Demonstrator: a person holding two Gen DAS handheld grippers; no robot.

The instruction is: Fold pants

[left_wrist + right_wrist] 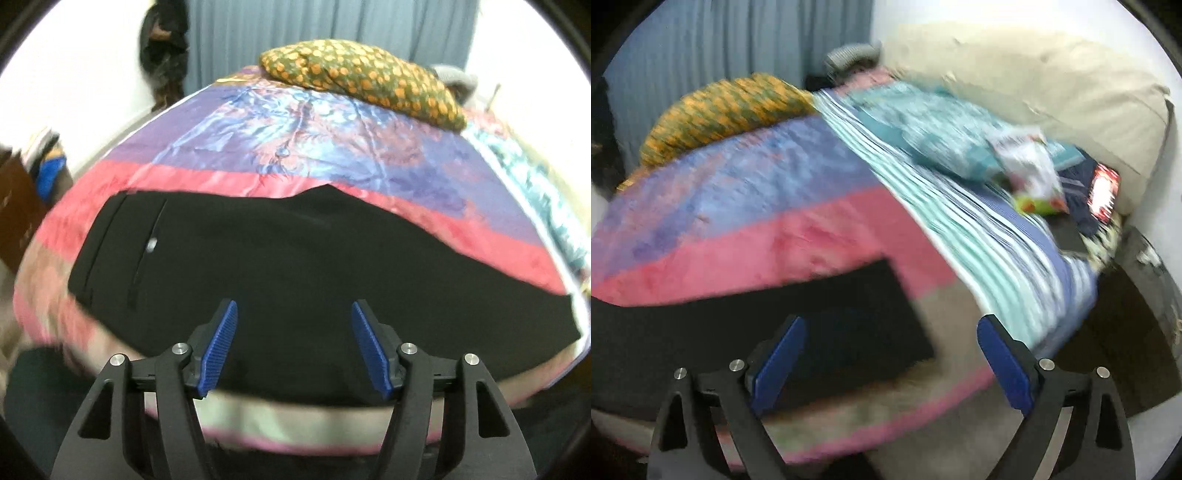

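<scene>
Currently observed: black pants (295, 258) spread flat across near edge of bed, on pink band of multicoloured bedspread (295, 140). Waistband end toward left in left wrist view, with small pale button (151, 244) and pocket seams visible there. Leg end toward right; squared hem (905, 314) seen in right wrist view, lying flat on pink and beige part of bedspread. Left gripper (294, 347) above pants mid-section, blue pads (218, 347) spread wide apart, nothing between them; contact with fabric cannot be judged. Right gripper (891, 362) near hem end, pads also set wide, holding nothing; left pad over black cloth, right pad beyond hem over bedspread. Right wrist view motion-blurred, fine detail unreliable. Elsewhere on bed: orange-patterned pillow (362, 81) at far end, teal striped sheet (979, 236) along right side, teal cushion (931, 129), snack packet (1030, 173), lit phone (1104, 192) close to beige pillow (1052, 92). Blue-grey curtain (332, 22) behind bed.
</scene>
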